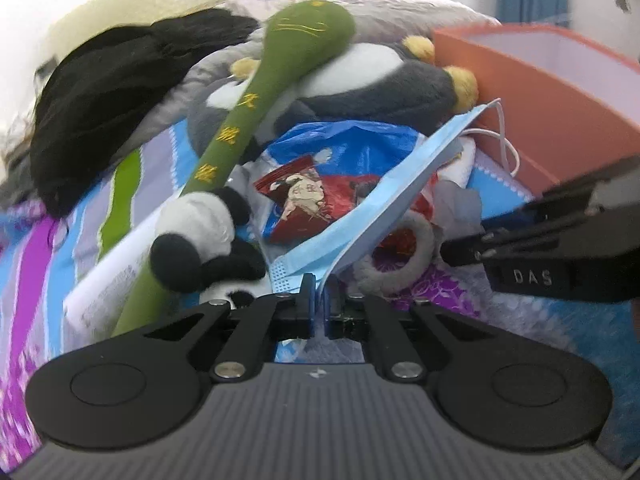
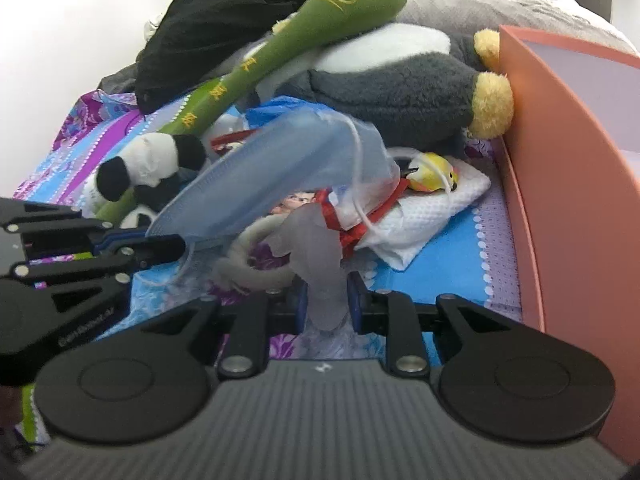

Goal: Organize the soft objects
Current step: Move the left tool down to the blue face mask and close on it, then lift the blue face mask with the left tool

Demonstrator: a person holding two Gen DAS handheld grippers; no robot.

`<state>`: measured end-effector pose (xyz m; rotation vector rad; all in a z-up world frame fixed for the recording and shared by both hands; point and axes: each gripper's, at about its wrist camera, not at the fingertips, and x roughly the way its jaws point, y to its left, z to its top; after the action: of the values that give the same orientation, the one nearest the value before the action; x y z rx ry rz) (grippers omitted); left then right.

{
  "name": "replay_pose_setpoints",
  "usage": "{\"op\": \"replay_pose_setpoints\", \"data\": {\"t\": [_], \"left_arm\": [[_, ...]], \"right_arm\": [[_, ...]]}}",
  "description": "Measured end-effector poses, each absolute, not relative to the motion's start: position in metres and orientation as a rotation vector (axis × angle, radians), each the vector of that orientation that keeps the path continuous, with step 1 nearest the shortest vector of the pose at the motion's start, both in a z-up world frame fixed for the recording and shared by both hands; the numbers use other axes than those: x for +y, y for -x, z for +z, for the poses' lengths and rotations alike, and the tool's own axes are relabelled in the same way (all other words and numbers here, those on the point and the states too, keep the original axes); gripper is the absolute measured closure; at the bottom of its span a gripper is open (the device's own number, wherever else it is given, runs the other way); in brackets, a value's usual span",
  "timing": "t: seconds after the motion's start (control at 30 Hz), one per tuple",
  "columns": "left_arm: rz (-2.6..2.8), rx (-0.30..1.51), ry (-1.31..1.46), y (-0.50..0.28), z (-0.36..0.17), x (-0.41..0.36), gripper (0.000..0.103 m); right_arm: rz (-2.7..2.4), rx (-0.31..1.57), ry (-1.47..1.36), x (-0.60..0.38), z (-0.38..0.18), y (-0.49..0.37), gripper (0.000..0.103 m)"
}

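- Pinching the blue face mask (image 1: 372,216) tight, the left gripper (image 1: 319,300) sits at the bottom middle of its frame;
- the right gripper (image 2: 327,300) squeezes a see-through floppy toy (image 2: 316,256), low in the middle;
- this looks like the picking-up step; next, I think, both go into the orange box (image 2: 568,168) at the right.
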<state>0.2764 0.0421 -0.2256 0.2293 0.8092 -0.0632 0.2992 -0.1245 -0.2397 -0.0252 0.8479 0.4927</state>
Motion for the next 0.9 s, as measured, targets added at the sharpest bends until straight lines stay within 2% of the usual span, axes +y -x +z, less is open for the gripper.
{"op": "replay_pose_setpoints", "data": {"t": [0.4,0.9], "left_arm": [[0.016,0.848,-0.005,-0.218,-0.191,0.053,0.100],[0.078,0.941,0.204,-0.151,-0.189,0.064,0.100]], "right_arm": [[0.480,0.862,0.006,-0.139,-0.207,-0.254,0.078],[0.454,0.945,0.013,-0.158,-0.205,-0.201,0.078]]}}
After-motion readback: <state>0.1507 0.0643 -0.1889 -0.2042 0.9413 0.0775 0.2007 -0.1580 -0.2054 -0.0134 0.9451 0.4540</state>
